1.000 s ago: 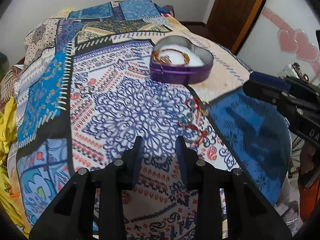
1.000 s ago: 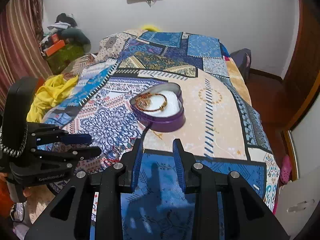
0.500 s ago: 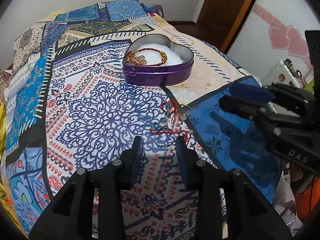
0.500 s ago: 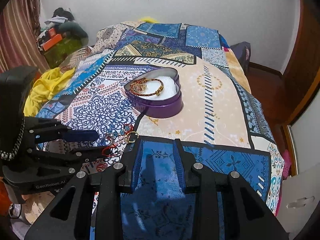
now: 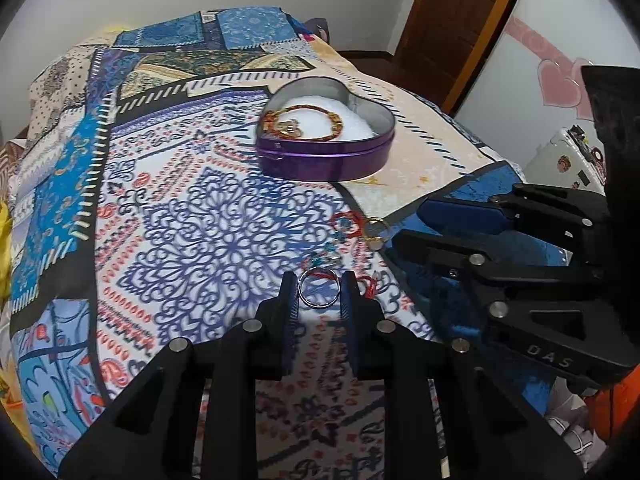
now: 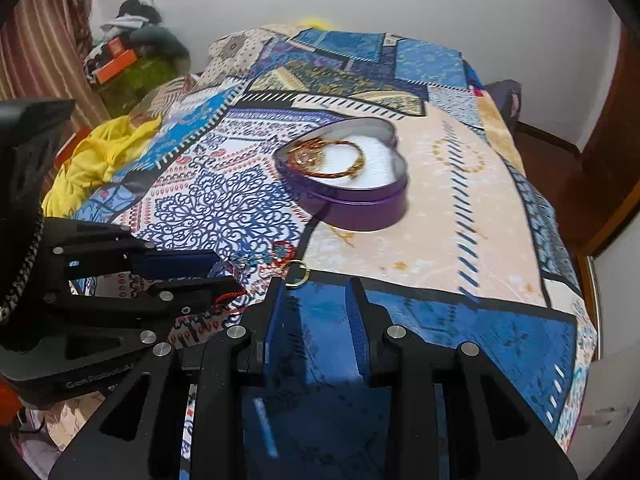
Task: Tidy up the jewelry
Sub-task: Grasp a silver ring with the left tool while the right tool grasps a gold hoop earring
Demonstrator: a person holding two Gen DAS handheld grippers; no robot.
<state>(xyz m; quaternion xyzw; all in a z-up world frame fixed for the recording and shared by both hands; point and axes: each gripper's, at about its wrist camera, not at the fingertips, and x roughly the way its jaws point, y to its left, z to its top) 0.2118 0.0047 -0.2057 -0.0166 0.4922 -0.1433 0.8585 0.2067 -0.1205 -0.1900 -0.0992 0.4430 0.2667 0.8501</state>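
Observation:
A purple heart-shaped tin [image 5: 326, 158] with white lining holds a gold and red bracelet [image 5: 304, 120]; the tin also shows in the right wrist view [image 6: 360, 200]. Loose jewelry lies on the patterned bedspread: a silver ring [image 5: 319, 289], a red beaded bracelet [image 5: 348, 224], a gold ring [image 5: 376, 234] and a red cord [image 6: 228, 300]. My left gripper [image 5: 318, 286] is open, its jaws on either side of the silver ring. My right gripper [image 6: 316, 290] is open and empty, just right of the loose pieces, near the gold ring [image 6: 298, 274].
The bed is covered by a patchwork spread [image 5: 200, 220]. A yellow cloth [image 6: 100, 160] lies at its left edge, with clutter [image 6: 128, 52] by the wall. A wooden door [image 5: 452, 20] and a white cabinet with heart stickers [image 5: 560, 80] stand to the right.
My left gripper has moved forward and down to the loose jewelry, bringing its jaws around the silver ring. My right gripper has come closer to the same pile.

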